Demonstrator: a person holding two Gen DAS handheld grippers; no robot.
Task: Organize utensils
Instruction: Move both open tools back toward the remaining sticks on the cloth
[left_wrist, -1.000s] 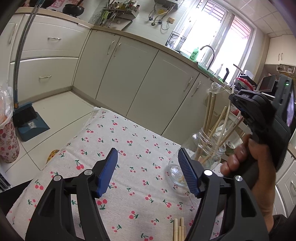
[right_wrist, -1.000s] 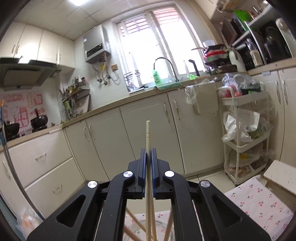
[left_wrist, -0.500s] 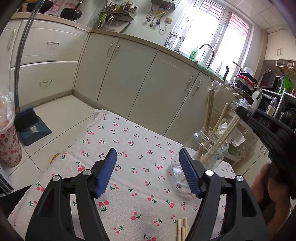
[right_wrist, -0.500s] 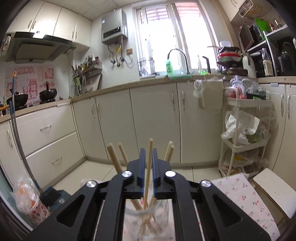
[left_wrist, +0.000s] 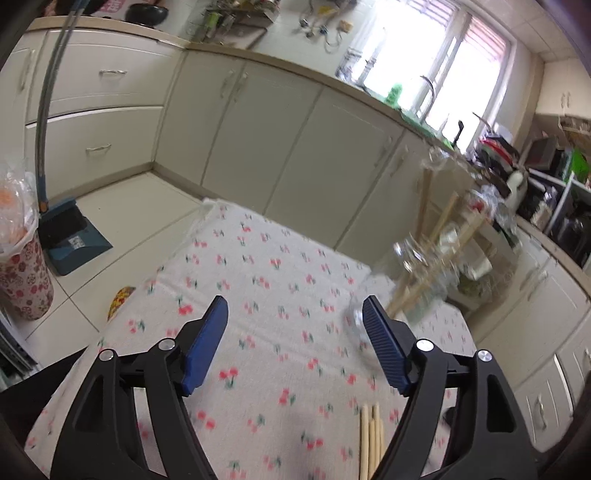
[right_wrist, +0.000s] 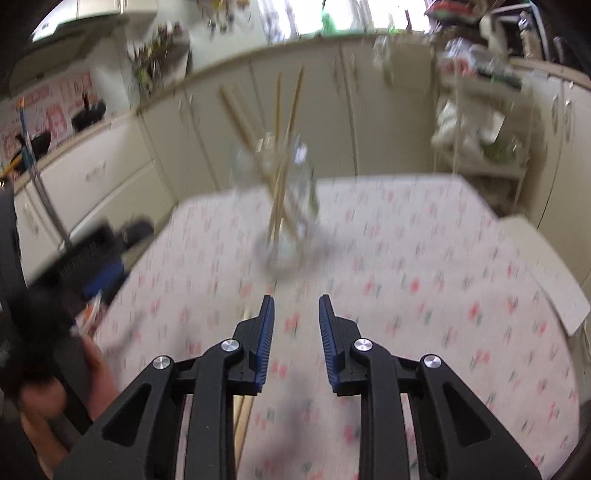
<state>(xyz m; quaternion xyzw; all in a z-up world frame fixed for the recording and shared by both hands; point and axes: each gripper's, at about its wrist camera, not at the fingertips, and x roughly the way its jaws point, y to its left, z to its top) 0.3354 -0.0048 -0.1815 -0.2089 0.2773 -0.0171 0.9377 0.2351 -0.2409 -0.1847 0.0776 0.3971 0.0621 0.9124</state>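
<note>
Chopsticks (right_wrist: 280, 162) stand bundled in a clear glass jar (right_wrist: 291, 206) toward the far middle of the table, their tips fanning out above the rim; in the left wrist view the same jar (left_wrist: 413, 273) appears blurred off to the right, beyond the right-hand finger of the left gripper. More loose chopsticks (left_wrist: 371, 439) lie flat on the cherry-print tablecloth (left_wrist: 280, 295) at the near edge, just inside that same finger, and in the right wrist view a few pale sticks (right_wrist: 243, 413) show beneath the left finger of the right gripper. The right gripper (right_wrist: 296, 314) hangs above the cloth short of the jar, its blue pads (right_wrist: 266, 339) standing apart with nothing between them. The left gripper (left_wrist: 294, 314) is spread wide, also holding nothing, pointed across the cloth toward the far cabinets (left_wrist: 295, 140). At the left edge of the right wrist view the left gripper's blurred black body and the hand (right_wrist: 55, 398) gripping it can be made out. Around the table: a dustpan (left_wrist: 74, 236) and a floral bin (left_wrist: 22, 280) on the tiled floor to the left, a sink under a bright window (left_wrist: 450, 55), and a wire rack (right_wrist: 480, 122) of bags on the right.
</note>
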